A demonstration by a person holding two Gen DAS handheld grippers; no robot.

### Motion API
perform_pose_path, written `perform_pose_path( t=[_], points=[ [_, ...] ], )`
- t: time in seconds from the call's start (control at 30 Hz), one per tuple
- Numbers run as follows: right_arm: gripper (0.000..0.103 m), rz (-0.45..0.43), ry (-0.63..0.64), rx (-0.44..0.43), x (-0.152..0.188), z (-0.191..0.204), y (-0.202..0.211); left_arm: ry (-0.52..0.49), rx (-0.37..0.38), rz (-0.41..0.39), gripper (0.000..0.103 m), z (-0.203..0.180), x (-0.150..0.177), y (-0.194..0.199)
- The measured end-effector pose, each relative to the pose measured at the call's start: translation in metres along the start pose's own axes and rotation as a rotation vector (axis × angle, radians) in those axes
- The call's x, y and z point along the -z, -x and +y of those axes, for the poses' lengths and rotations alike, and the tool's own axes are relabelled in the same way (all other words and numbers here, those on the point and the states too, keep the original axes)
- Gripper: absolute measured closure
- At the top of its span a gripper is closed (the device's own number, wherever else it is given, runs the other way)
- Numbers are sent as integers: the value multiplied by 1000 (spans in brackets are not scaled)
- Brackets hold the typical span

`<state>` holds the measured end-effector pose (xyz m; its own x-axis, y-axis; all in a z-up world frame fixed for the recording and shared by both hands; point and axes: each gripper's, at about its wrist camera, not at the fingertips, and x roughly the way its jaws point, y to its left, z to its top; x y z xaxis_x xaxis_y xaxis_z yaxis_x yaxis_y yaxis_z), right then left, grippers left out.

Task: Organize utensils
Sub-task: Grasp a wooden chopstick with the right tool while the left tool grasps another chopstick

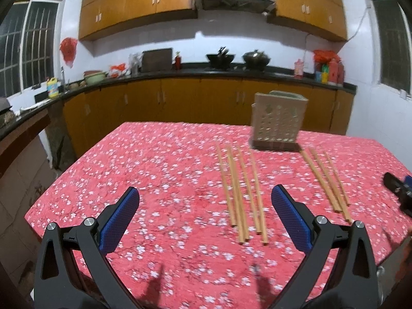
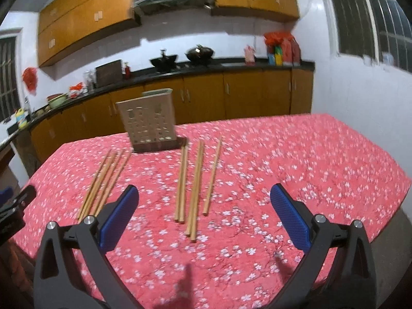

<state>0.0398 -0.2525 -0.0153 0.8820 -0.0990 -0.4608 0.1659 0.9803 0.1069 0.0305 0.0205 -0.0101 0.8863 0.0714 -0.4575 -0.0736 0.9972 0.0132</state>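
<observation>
A beige perforated utensil holder point(image 1: 279, 121) stands on a dark base at the far side of the table. Two groups of wooden chopsticks lie flat in front of it: a left group point(image 1: 235, 193) and a right group point(image 1: 327, 180). My left gripper point(image 1: 206, 193) hovers open above the near table edge, left of the left group, holding nothing. In the right wrist view the holder point(image 2: 149, 118) is far left, with the left group point(image 2: 99, 180) and right group point(image 2: 197, 180) below it. My right gripper point(image 2: 203, 190) is open and empty, with the right group between its blue pads point(image 2: 291, 216).
A red floral cloth point(image 1: 154, 167) covers the table point(image 2: 296, 159). The other gripper shows at each view's edge point(image 1: 397, 188) point(image 2: 15, 206). A kitchen counter with woks, bottles and bags runs behind the table.
</observation>
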Motion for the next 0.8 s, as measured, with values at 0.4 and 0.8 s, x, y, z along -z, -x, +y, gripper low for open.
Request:
perform_pose_path(
  t=[0.4,0.8],
  points=[
    [65,284,-93,21,-22,-23,-106,29,-31,135,2,20,-10,-51],
    [82,403,-57,-3,-4,-9,-159,32,108,284,37,7,-9,-96]
  ],
)
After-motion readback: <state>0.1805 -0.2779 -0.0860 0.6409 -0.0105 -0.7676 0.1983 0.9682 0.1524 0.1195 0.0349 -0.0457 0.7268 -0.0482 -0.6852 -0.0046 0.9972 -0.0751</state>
